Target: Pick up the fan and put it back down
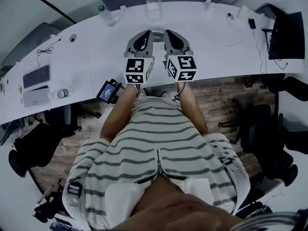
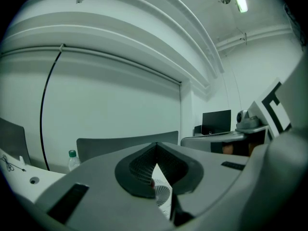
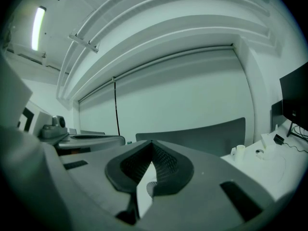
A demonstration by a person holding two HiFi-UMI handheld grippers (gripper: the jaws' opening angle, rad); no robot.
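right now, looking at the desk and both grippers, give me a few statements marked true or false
1. The left gripper and right gripper are side by side above the white table. True.
2. The right gripper's jaws stand wide apart. False: they are together.
3. A green-capped bottle stands on the table. True.
4. The keyboard lies at the table's right end. False: the keyboard is at the left end in the head view.
5. The fan shows between the two grippers' tips. True.

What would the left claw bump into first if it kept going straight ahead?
Probably the white fan: it shows right at the tip of the left claw. If the claw slips past, the grey chair back beyond comes next. Depth is unclear.
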